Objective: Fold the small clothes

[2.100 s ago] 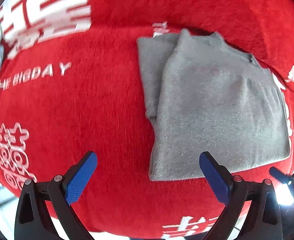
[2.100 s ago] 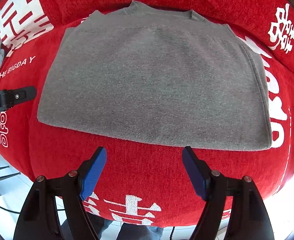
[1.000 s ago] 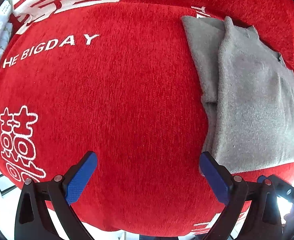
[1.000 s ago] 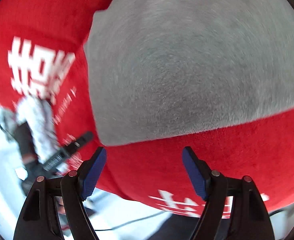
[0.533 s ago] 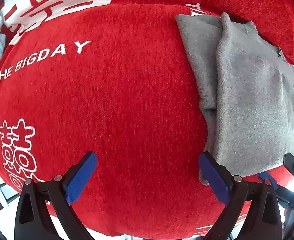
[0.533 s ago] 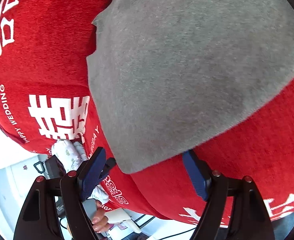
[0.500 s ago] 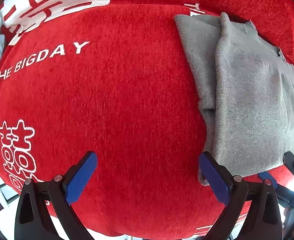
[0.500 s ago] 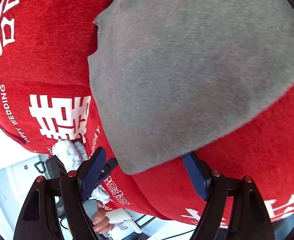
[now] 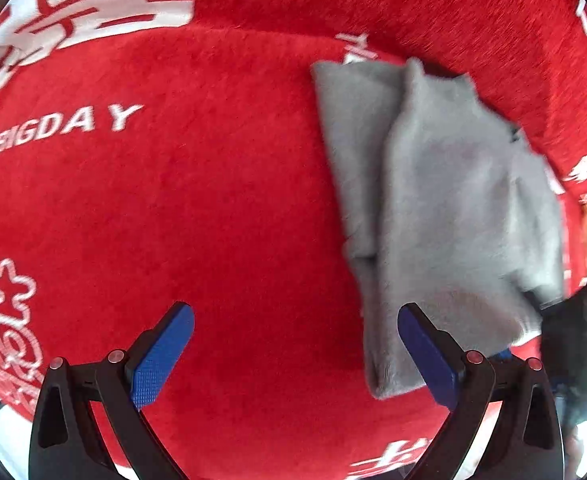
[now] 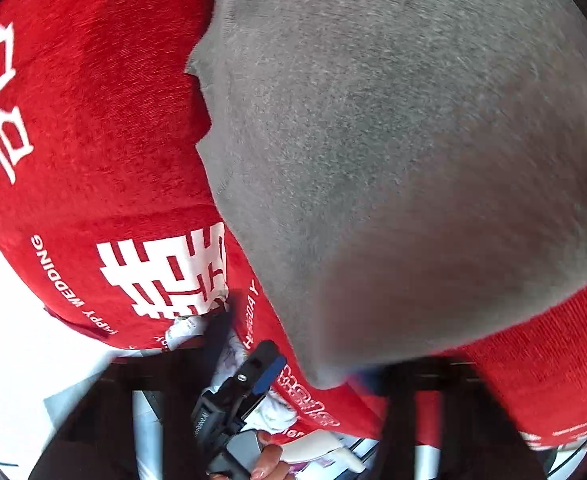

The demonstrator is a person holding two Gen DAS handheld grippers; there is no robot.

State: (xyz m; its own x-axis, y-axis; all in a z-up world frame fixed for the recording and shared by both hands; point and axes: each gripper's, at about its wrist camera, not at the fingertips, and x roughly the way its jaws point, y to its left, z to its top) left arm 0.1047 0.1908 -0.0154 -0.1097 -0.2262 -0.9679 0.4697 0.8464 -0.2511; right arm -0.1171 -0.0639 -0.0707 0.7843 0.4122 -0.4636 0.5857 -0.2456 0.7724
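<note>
Where white lettering (image 9: 59, 126) runs, red blanket (image 9: 221, 208).

Left gripper (image 9: 295, 350): jaws wide apart, blue pads (image 9: 161, 354) clear, nothing between them, pointing steeply down. In the right wrist view it shows low centre, a person's fingers (image 10: 267, 460) wrapped on its handle. Right gripper (image 10: 367, 372): jaws closing, blurred, pinching the near corner of the grey sweater (image 10: 393, 160).

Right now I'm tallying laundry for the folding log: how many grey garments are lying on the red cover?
1. The grey garment lies folded at the right of the red cover in the left wrist view, and fills the right wrist view. Others could lie outside both views.
</note>
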